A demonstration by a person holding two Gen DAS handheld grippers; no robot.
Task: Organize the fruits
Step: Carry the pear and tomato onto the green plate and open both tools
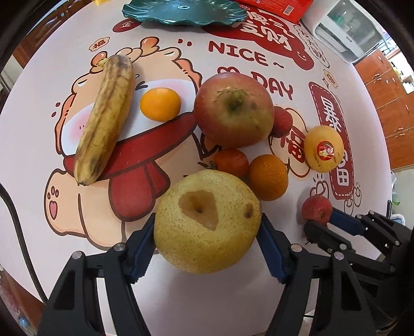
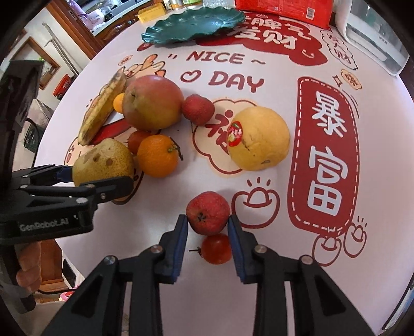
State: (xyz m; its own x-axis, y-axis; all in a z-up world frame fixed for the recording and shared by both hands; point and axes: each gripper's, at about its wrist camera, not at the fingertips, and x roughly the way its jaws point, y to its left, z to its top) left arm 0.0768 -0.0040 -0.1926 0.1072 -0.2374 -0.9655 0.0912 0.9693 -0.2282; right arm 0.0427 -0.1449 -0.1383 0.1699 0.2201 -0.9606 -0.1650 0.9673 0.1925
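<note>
A speckled yellow pear (image 1: 207,222) rests on the printed tablecloth, and my left gripper (image 1: 208,219) is shut on it, one blue pad against each side. In the right wrist view, my right gripper (image 2: 207,218) is shut on a small rough red lychee (image 2: 208,213); a cherry tomato (image 2: 216,248) lies on the cloth between its fingers, nearer the camera. The two grippers stand side by side, pointing steeply down. Loose on the table are a banana (image 1: 106,119), an apple (image 1: 233,111), a tangerine (image 1: 269,177), a small orange (image 1: 160,103) and a stickered yellow fruit (image 1: 323,148).
A green scalloped plate (image 1: 181,13) stands at the table's far edge beside a red package (image 1: 271,7). A white appliance (image 1: 346,38) is at the far right. A second lychee (image 1: 280,121) and a second tomato (image 1: 230,162) sit by the apple. A hand (image 2: 28,274) shows at lower left.
</note>
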